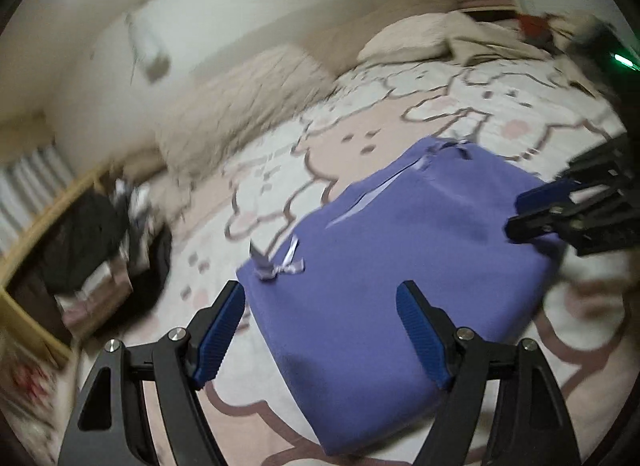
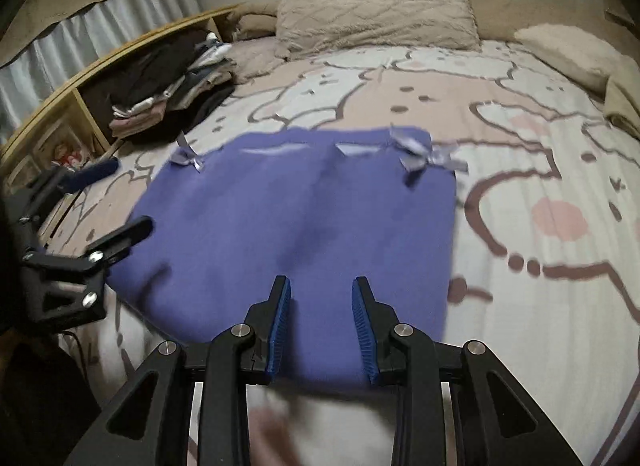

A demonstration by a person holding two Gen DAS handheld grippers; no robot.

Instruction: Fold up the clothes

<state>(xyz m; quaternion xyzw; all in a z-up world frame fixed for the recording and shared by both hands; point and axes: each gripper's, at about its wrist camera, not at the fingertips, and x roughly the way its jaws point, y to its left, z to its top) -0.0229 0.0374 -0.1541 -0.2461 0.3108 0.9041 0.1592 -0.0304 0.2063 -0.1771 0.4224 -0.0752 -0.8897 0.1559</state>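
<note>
A purple garment (image 1: 392,266) with small satin bows lies folded into a rough rectangle on the patterned bedspread (image 1: 360,137); it also shows in the right wrist view (image 2: 304,217). My left gripper (image 1: 320,298) is open and empty, its fingers spread over the garment's near left edge. It shows at the left of the right wrist view (image 2: 116,193). My right gripper (image 2: 320,286) is open and empty just above the garment's near edge. It shows at the right of the left wrist view (image 1: 516,209), over the garment's right side.
A stack of folded dark and pale clothes (image 2: 168,85) sits at the bed's left side by a wooden frame (image 2: 80,77). Beige pillows (image 2: 376,17) line the head of the bed. A rumpled blanket (image 1: 420,41) lies at the far corner.
</note>
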